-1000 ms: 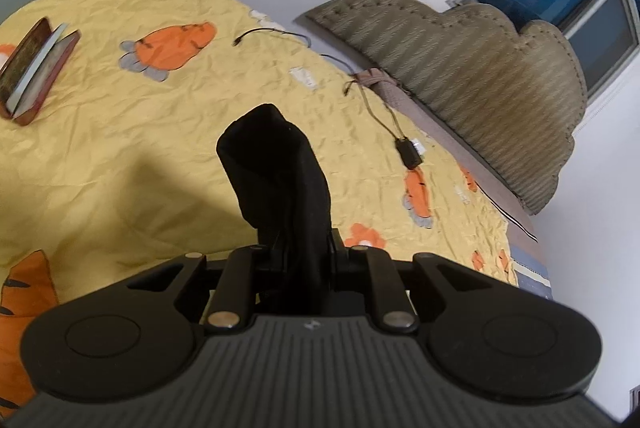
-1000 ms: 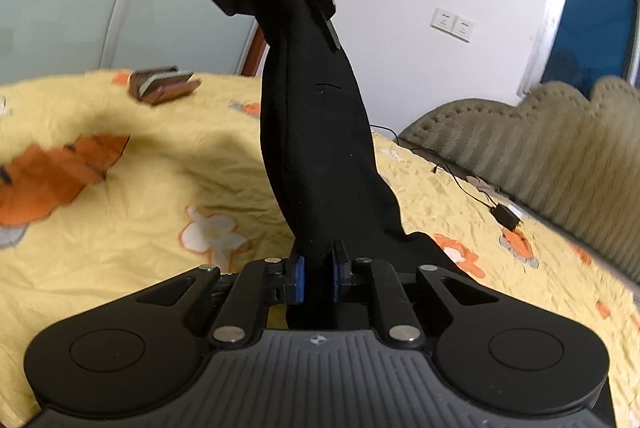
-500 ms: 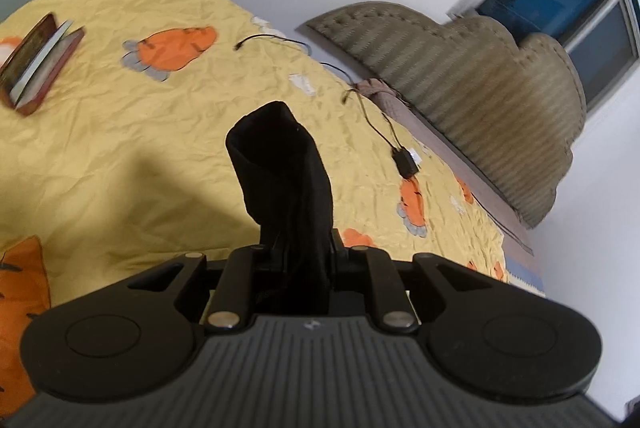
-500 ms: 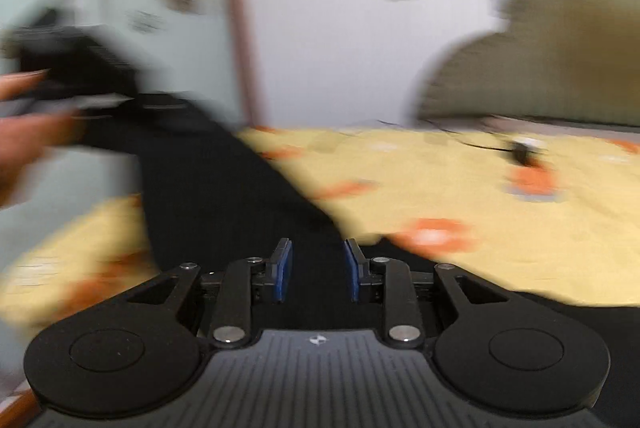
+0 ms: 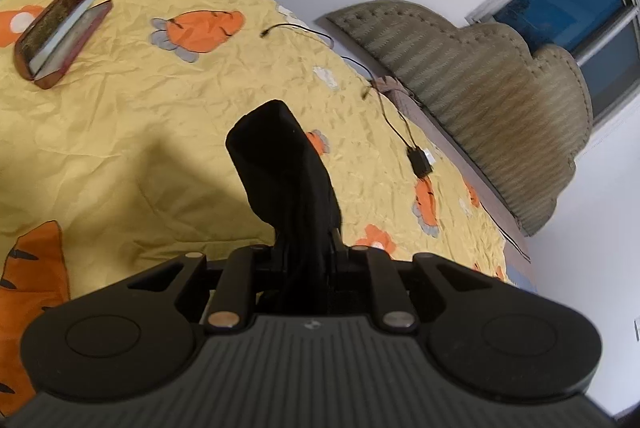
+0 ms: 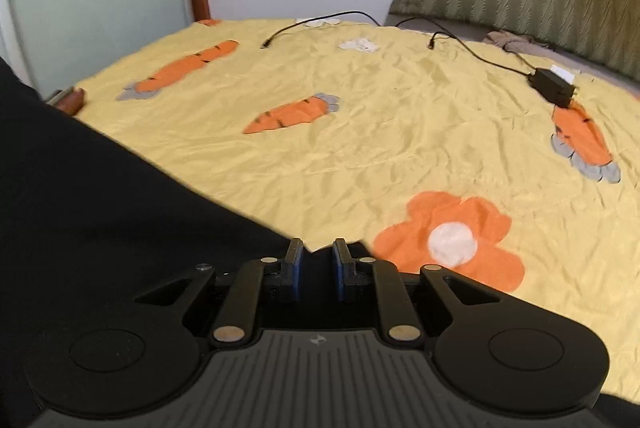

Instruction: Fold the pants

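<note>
Pants held up over the bed

The left gripper (image 5: 306, 252) clamps a bunched fold of the black pants (image 5: 280, 163); the right gripper (image 6: 317, 260), jaws narrow and just closing, has pants cloth between them above the bed (image 6: 400, 115).

You have a bed (image 6: 360, 155) under a yellow carrot-print sheet; a black charger (image 6: 551, 87) with cables lies at the right wrist view's upper right, an open case (image 5: 60, 35) at the left wrist view's upper left.
</note>
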